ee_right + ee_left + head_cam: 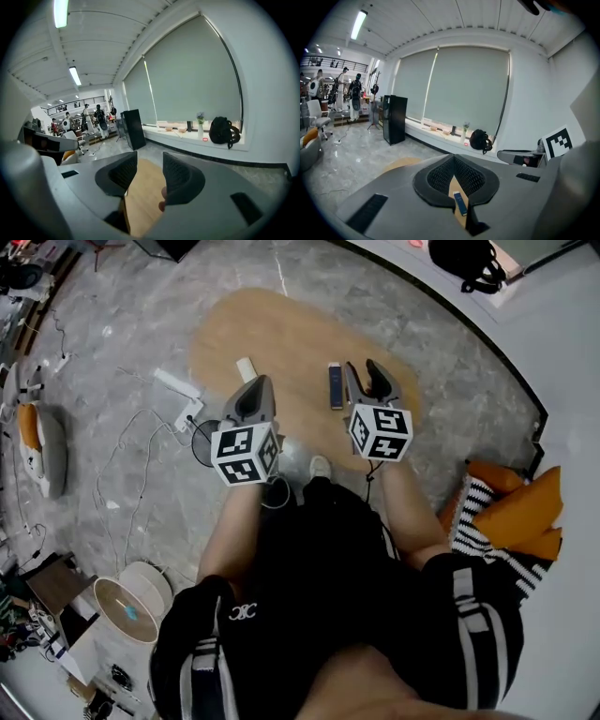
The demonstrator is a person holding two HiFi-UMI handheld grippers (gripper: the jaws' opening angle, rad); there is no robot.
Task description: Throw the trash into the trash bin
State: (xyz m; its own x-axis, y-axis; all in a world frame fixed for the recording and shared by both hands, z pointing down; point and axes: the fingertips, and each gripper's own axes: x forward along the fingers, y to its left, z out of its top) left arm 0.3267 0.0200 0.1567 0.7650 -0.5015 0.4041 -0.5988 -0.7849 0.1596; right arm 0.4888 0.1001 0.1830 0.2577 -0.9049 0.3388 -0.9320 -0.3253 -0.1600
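Observation:
A low oval wooden table [281,334] stands on the marble floor in front of me. On it lie a flat dark blue packet [335,385] and a small cream-coloured item [246,369]. My left gripper [261,382] hovers over the table's near left edge; in the left gripper view my left gripper [453,159] is shut with nothing in it, and the blue packet [460,203] shows below the jaws. My right gripper [363,369] hangs just right of the packet. In its own view my right gripper [150,161] is open, with only table top between the pads. A black mesh bin [205,442] sits on the floor at my left.
A white power strip [177,384] and cables lie on the floor left of the table. Orange cushions [521,502] are piled at the right, a round white stool [131,607] at lower left. A black backpack [466,261] rests on the window ledge. People stand far off [349,91].

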